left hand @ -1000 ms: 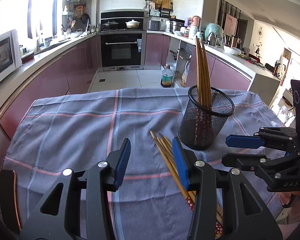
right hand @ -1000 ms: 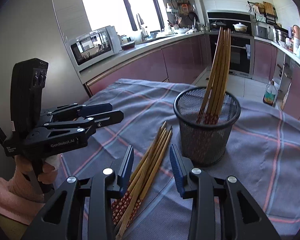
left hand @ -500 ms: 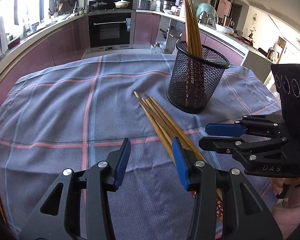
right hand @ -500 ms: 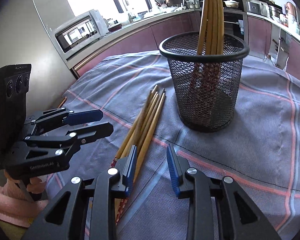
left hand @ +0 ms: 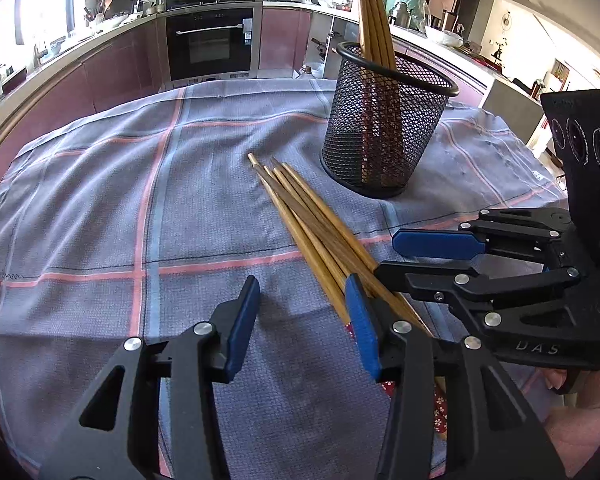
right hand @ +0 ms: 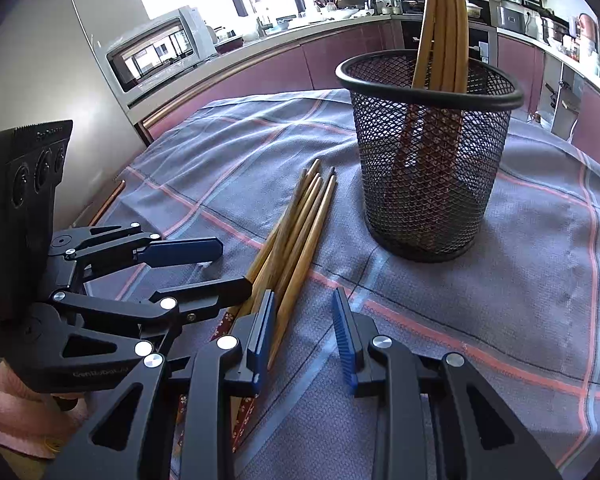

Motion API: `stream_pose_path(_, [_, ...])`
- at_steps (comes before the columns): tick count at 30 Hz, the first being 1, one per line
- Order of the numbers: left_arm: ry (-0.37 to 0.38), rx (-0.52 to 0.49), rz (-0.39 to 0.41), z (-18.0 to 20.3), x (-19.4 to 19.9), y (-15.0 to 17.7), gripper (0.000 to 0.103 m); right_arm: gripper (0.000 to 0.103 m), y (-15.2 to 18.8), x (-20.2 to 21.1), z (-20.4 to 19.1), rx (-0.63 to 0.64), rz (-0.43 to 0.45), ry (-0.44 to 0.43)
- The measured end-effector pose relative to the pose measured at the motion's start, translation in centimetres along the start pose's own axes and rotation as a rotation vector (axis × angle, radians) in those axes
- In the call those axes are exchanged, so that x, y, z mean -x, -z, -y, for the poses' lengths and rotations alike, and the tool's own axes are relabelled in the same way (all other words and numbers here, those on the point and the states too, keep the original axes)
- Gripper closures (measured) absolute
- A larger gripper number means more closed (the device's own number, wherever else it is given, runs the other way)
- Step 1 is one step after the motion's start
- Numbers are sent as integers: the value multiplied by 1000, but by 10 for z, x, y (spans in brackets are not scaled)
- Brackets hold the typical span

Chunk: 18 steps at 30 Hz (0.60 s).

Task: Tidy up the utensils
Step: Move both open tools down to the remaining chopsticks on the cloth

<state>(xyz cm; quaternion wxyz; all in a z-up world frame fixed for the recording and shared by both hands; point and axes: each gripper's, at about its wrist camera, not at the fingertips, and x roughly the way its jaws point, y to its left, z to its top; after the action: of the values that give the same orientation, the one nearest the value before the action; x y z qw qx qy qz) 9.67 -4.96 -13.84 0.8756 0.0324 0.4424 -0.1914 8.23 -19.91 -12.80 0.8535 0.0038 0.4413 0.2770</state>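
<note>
Our left gripper (left hand: 302,320) and right gripper (right hand: 302,334) both gape empty, low over the cloth (left hand: 100,200). The loose chopsticks (right hand: 300,224) lie just beside each. We should pinch one cleanly, then lift toward the cup (right hand: 428,152) beyond.

loose chopsticks (left hand: 312,224) flat on cloth (left hand: 100,208) - beside mesh cup (left hand: 384,128)

Mesh holder (right hand: 428,152) stands on cloth-covered table (left hand: 100,208), w/ chopsticks upright in it (right hand: 444,24). Loose chopstick bundle (left hand: 308,224) lies on cloth just beside holder, tips toward it. Behind table: kitchen counter w/ microwave (right hand: 156,52); oven (left hand: 210,40) at back.
</note>
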Motion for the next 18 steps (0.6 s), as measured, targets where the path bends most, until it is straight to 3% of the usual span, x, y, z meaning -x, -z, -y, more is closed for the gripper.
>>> stream_pose_path(18, [-49, -12, -22, -9, -7, -6, 64, 77, -8, -13, -10, 50, -15, 83])
